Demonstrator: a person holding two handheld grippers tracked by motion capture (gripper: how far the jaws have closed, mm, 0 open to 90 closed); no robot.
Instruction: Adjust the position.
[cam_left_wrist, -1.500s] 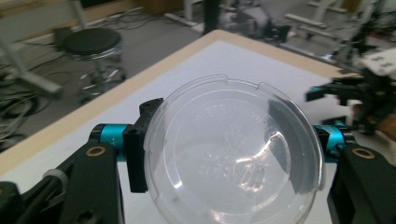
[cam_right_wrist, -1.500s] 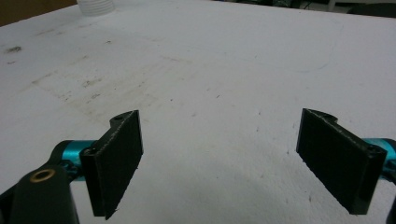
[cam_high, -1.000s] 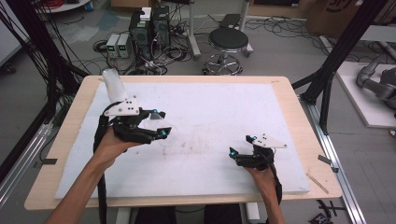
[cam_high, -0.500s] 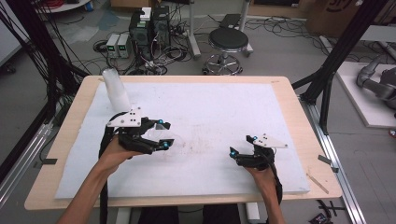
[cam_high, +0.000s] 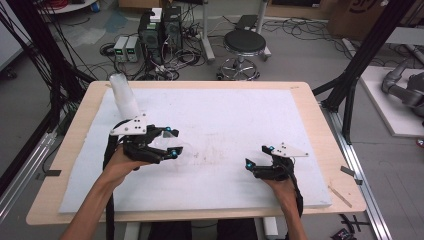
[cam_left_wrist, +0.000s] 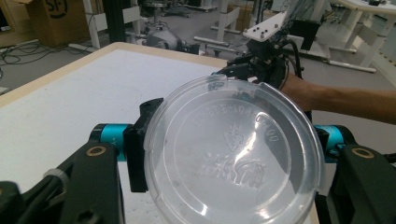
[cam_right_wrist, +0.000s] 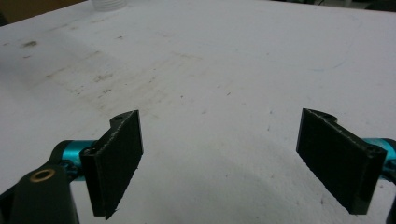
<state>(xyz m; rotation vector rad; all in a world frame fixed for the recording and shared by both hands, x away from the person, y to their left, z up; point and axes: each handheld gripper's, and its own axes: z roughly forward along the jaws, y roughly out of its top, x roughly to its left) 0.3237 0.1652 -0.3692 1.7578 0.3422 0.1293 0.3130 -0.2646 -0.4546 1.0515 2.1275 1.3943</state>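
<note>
In the high view, the left gripper (cam_high: 167, 142) is seen over the white board (cam_high: 240, 115), clenched on a barely visible clear lid (cam_high: 181, 150); the right gripper (cam_high: 257, 162) rests well apart, and a white cup stack (cam_high: 124, 96) stands behind. In the left gripper view, the lid's (cam_left_wrist: 233, 154) embossed round face is plainly shown between the jaws. In the right gripper view, wide-parted, released jaws are shown above bare board (cam_right_wrist: 224, 70).
</note>
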